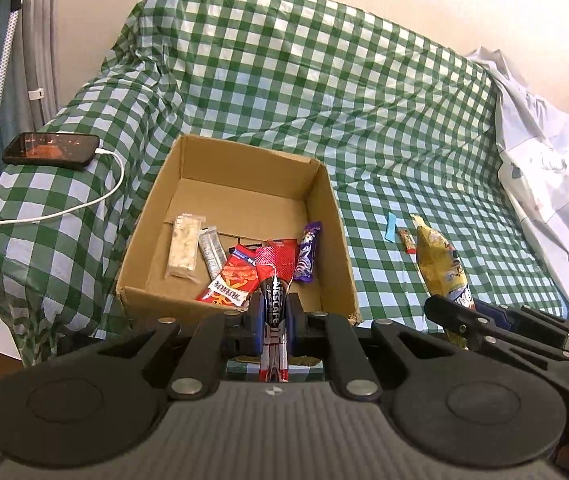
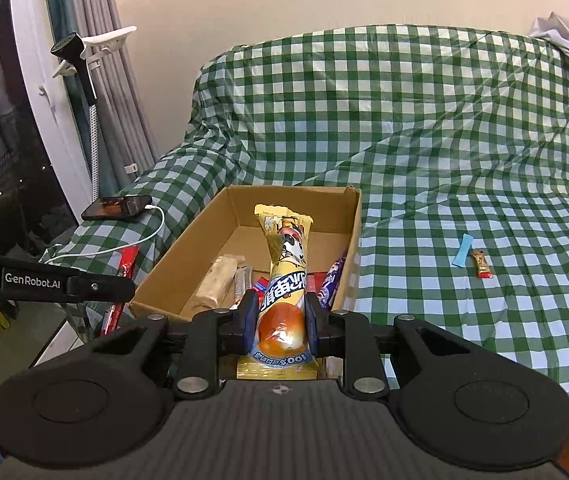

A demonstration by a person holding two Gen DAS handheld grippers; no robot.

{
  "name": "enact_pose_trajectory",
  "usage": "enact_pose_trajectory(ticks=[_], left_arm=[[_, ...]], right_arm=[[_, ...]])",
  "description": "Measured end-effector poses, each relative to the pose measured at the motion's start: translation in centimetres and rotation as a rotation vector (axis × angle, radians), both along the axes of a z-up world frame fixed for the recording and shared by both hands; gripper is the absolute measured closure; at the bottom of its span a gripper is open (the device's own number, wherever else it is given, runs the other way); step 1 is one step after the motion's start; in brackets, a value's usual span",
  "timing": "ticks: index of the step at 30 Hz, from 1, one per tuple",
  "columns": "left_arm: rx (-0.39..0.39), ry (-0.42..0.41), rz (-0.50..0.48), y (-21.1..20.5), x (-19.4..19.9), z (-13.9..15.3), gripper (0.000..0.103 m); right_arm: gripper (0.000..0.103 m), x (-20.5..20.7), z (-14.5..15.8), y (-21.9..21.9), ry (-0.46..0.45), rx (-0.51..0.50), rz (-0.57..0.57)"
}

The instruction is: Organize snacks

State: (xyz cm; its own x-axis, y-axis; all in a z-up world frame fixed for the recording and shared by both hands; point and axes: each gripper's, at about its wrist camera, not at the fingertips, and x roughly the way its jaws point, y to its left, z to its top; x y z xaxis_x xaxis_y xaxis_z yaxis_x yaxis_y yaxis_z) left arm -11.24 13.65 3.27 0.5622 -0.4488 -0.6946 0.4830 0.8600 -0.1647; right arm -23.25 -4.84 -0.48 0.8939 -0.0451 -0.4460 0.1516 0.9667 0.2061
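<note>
Box: cardboard box (image 1: 334,216) lies just ahead of both.
Left hand-held gripper (image 1: 272,314): clamps Nescafé stick (image 1: 274,312), lengthwise.
Right hand-held gripper (image 2: 280,320): clamps yellow snack pack (image 2: 284,276), pointing boxward.

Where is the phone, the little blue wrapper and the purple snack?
phone (image 1: 50,150): left wrist view, middle of its dark screen.
blue wrapper (image 2: 462,251): right wrist view, middle of the strip.
purple snack (image 1: 307,256): left wrist view, middle of the packet, inside the box.
</note>
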Motion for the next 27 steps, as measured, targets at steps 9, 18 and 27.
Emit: enact_pose_trajectory(ticks=[9,18,27], left_arm=[[-0.009,0.014,0.012,0.3,0.7,-0.4,0.091],[-0.011,0.032,0.028,0.1,1.8,-0.9,0.091],[-0.014,0.038,0.043,0.1,3.7,-1.2,0.091]], right_arm=[[0.077,0.5,-0.2,0.3,0.026,-0.011,0.019],[0.077,1.9,-0.7,0.4,0.062,-0.016,0.023],[0.077,3.7,-1.0,0.6,0.098,-0.033,0.033]])
